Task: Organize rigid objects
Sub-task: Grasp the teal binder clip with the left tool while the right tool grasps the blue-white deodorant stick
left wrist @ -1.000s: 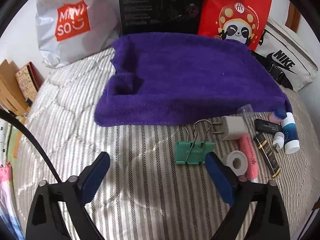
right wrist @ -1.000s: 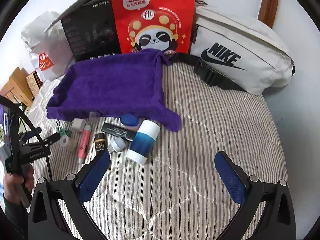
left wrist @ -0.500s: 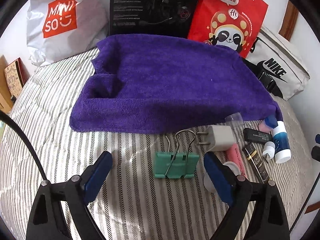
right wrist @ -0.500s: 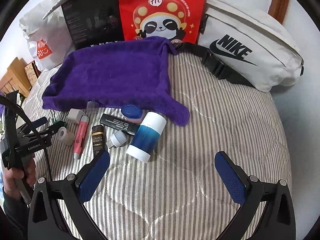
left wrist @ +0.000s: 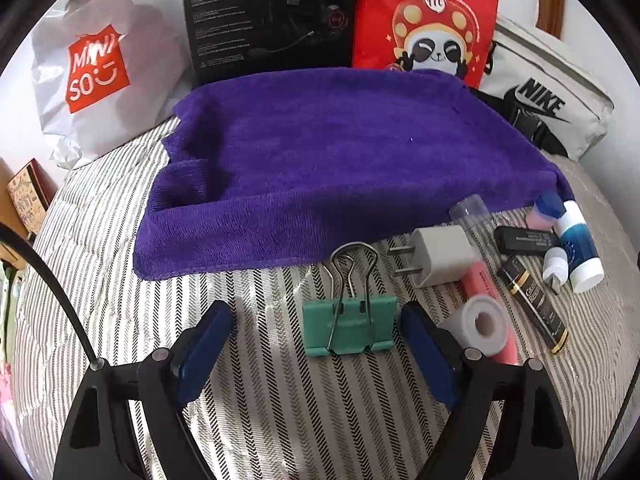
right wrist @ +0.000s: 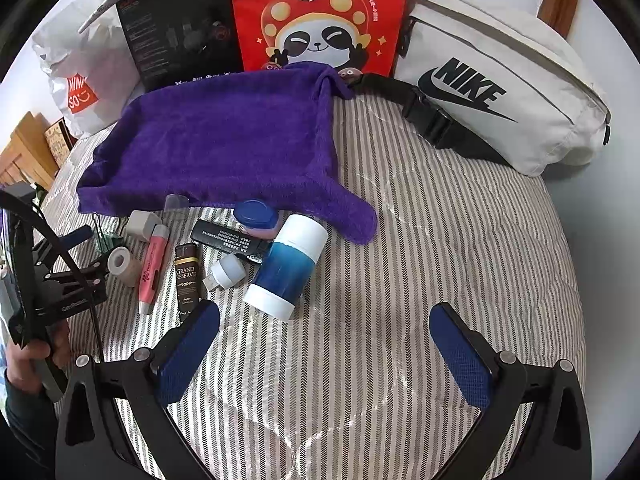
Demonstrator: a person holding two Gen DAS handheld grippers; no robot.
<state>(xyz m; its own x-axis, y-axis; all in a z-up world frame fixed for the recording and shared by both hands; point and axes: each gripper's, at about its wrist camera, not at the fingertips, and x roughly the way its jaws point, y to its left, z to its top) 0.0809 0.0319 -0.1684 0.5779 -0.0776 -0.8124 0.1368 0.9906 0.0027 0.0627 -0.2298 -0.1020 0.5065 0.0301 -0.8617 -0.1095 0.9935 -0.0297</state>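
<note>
I see the striped bed (left wrist: pixel 120 280) first, with the purple towel (left wrist: pixel 340 160) spread across it. Along the towel's near edge lies a row of small things: a blue-and-white bottle (right wrist: pixel 288 264), a white charger plug (left wrist: pixel 440 256), a pink marker (right wrist: pixel 152 268). My left tongs (left wrist: pixel 316 336) are closing around the green binder clip (left wrist: pixel 348 326), which lies flat between the pads (no pad touches it yet). My right tongs (right wrist: pixel 324 344) stand spread wide over bare bedding, near the bottle.
</note>
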